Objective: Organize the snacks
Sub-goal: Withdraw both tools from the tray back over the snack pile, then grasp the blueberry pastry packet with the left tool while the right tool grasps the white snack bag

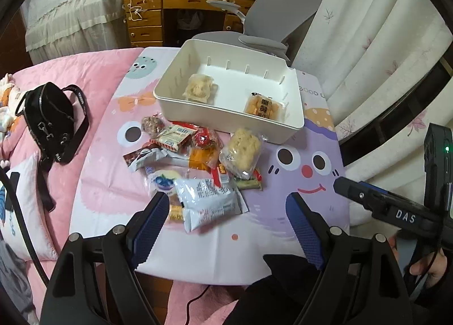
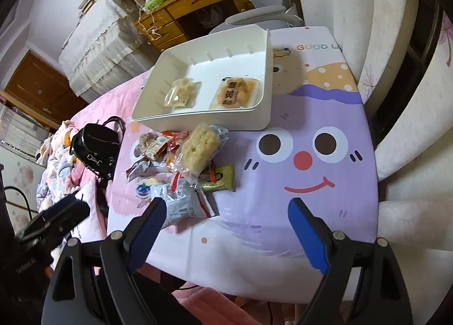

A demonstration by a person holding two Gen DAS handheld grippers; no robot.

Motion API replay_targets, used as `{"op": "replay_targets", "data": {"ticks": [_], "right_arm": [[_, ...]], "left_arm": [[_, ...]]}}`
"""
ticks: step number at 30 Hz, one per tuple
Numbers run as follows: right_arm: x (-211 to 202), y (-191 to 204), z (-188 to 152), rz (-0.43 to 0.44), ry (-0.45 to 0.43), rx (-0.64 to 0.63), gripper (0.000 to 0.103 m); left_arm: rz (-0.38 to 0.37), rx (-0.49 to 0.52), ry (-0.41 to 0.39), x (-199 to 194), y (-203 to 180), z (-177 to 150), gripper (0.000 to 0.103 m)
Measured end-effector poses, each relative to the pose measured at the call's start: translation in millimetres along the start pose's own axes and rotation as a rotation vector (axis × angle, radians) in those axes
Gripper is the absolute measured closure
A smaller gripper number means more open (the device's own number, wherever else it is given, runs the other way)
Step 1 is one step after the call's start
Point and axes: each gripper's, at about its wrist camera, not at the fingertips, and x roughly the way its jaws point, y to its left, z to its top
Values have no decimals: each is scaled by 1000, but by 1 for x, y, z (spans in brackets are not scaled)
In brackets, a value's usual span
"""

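A white bin (image 1: 235, 118) (image 2: 198, 122) stands at the far side of the cartoon-printed table (image 1: 311, 200) (image 2: 283, 197). It holds a pale pastry pack (image 1: 199, 87) (image 2: 182, 92) and an orange pack (image 1: 262, 105) (image 2: 236, 92). A pile of snacks lies in front of it, with a puffed rice cake (image 1: 242, 152) (image 2: 199, 148), a white-blue pouch (image 1: 209, 200) (image 2: 178, 203) and a green bar (image 2: 222, 177). My left gripper (image 1: 228, 203) is open and empty just before the pouch. My right gripper (image 2: 226, 208) is open and empty, right of the pile.
A black bag (image 1: 49, 121) (image 2: 94, 145) lies on the pink bed left of the table. A grey chair (image 1: 271, 21) and a wooden desk (image 1: 181, 7) stand behind the bin. Curtains hang at the right. The right gripper's body (image 1: 396, 208) shows at the right edge.
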Motion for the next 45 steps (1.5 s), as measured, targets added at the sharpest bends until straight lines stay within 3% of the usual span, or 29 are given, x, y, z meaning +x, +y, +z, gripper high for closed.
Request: {"op": "replay_targets", "data": {"ticks": [16, 25, 34, 45], "right_arm": [[-1, 22, -17, 78, -63, -86, 15], [15, 40, -24, 19, -94, -56, 15], [42, 70, -42, -33, -89, 85, 15], [69, 110, -75, -79, -141, 320, 15]], "left_arm": [[46, 2, -53, -22, 26, -15, 20], [31, 41, -33, -15, 69, -11, 20], [-53, 140, -16, -11, 123, 14, 20], [-142, 384, -2, 1, 171, 32, 20]]}}
